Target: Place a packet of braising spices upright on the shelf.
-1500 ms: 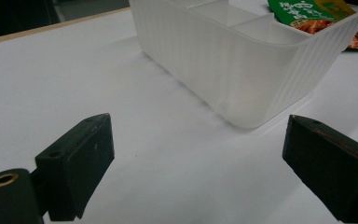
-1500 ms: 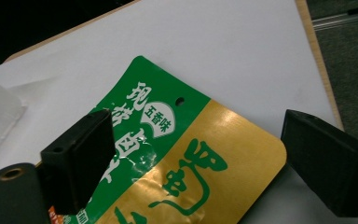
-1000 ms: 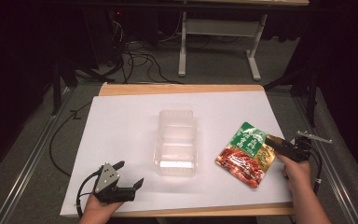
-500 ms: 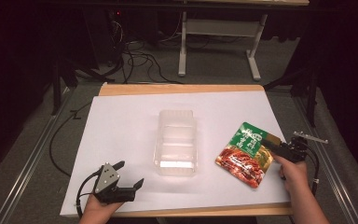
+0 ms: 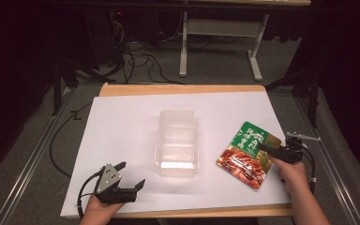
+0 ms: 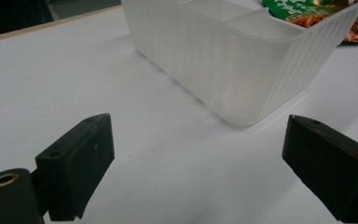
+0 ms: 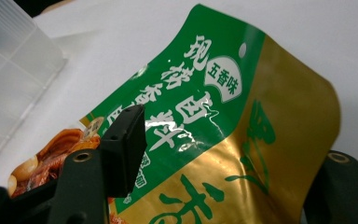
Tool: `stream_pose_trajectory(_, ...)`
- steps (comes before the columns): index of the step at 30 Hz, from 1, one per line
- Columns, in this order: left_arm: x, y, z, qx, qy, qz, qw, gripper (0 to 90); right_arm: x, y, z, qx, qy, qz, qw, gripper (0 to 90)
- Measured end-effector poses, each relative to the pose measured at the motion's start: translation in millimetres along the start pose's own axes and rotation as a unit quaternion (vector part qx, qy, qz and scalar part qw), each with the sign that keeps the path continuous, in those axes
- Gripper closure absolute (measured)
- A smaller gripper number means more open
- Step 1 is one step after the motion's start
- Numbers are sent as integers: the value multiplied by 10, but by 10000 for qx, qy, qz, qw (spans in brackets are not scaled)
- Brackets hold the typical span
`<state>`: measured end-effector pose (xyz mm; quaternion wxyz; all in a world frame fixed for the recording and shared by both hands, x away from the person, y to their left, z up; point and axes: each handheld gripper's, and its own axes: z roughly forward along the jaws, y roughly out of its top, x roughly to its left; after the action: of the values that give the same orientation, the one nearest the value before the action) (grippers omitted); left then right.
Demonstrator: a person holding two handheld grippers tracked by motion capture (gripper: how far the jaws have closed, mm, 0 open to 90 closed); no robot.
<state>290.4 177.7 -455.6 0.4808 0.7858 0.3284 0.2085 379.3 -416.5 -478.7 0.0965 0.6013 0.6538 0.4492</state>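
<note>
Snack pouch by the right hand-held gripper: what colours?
Snack pouch: green top, gold edge, red-brown food picture; clearest in the right gripper view.

Light fell brightly from above on the white table sheet (image 5: pixel 122 131) while the room around lay dark, the high view stayed soft and grainy, glare streaked the glossy snack pouch (image 7: pixel 223 140), and the near black jaws were blurred in both gripper views.
</note>
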Motion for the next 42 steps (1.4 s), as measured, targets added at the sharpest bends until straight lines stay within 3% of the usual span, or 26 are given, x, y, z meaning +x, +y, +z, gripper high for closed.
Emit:
stream_pose_trajectory(8,7,-3,-30,-37,23,-22,10000,97,2,2,8,106,-199,103,9997,532)
stream_pose_trajectory(13,10,-7,-24,-18,21,-33,10000,97,9,3,13,141,-307,79,9994,563)
stream_pose_trajectory(22,9,-6,-39,-43,49,-72,10000,97,-6,-2,-2,108,-292,115,9994,651)
stream_pose_trajectory(26,0,-6,-32,-36,38,-47,10000,98,-7,1,-6,105,-425,163,9989,745)
stream_pose_trajectory(30,14,-7,-21,-30,46,-59,10000,100,-35,2,-24,30,-425,311,9986,840)
stream_pose_trajectory(33,11,-7,-34,-33,42,-45,10000,107,-41,-7,-54,-176,-404,278,9986,898)
stream_pose_trajectory(42,21,3,-67,-110,48,-36,9999,107,-20,-42,-128,-443,-236,78,9987,900)
